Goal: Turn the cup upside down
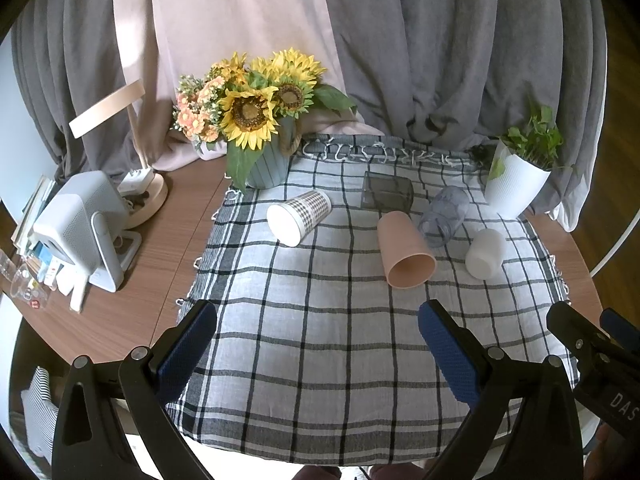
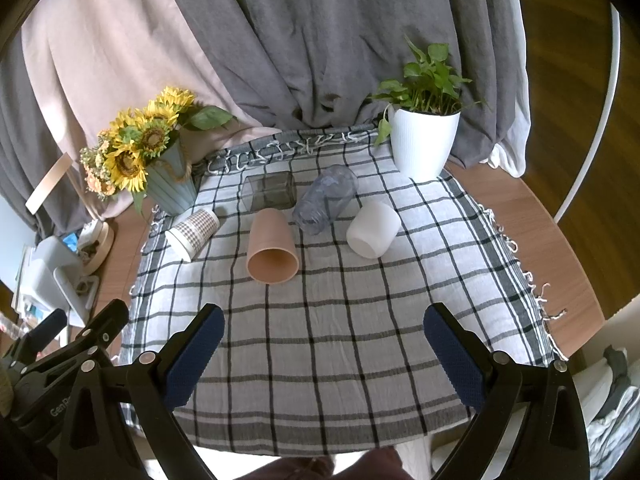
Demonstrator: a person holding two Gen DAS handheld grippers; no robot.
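Note:
Several cups lie on their sides on a checked cloth [image 1: 320, 320] [image 2: 340, 340]. A pink cup [image 1: 404, 252] [image 2: 272, 246] lies mid-table with its mouth toward me. A checked-pattern cup [image 1: 300, 216] [image 2: 194, 232] lies to its left. A white cup [image 1: 486, 254] [image 2: 374, 230] lies to the right. A clear bluish cup [image 1: 444, 214] [image 2: 326, 200] and a dark square glass [image 1: 387, 196] [image 2: 270, 194] lie behind. My left gripper [image 1: 318, 344] and right gripper [image 2: 324, 348] are open, empty, near the front edge, apart from the cups.
A sunflower vase [image 1: 266, 168] [image 2: 170, 192] stands back left, a white plant pot [image 1: 516, 188] [image 2: 424, 146] back right. A lamp base [image 1: 148, 196], a white device [image 1: 84, 224] and clutter sit left on the wooden table. Curtains hang behind.

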